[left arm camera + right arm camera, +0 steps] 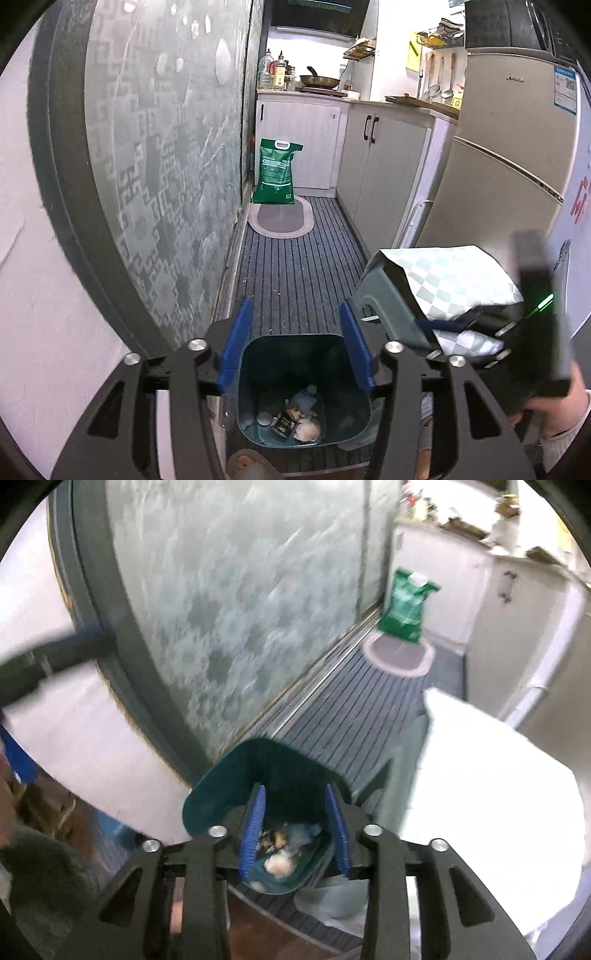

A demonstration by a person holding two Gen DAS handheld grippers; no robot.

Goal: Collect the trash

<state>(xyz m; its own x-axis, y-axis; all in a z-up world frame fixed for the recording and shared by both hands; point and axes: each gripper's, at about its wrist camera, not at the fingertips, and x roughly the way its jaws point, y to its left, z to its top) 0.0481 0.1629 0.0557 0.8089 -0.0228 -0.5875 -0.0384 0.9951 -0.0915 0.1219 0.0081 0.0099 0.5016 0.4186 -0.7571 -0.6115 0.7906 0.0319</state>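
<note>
A dark teal trash bin (pixel 258 430) stands on the striped floor mat below me. It holds trash (pixel 295 417): a dark wrapper, crumpled paper, a pale lump. My left gripper (pixel 295 343) is open and empty above the bin's mouth. My right gripper (pixel 295 830) is open and empty, also above the bin (pixel 207 805), with the trash (pixel 280 849) showing between its blue fingers. The right gripper's body (pixel 532 325) shows at the right of the left wrist view, beside a checkered bag. The right wrist view is blurred.
A checkered white-and-green bag (pixel 454 277) lies on a grey stool (pixel 384 299) right of the bin. A frosted glass door (pixel 159 166) runs along the left. A green sack (pixel 275 173) and oval rug (pixel 280 221) sit at the far end by the cabinets (pixel 380 166). A fridge (pixel 509 147) is right.
</note>
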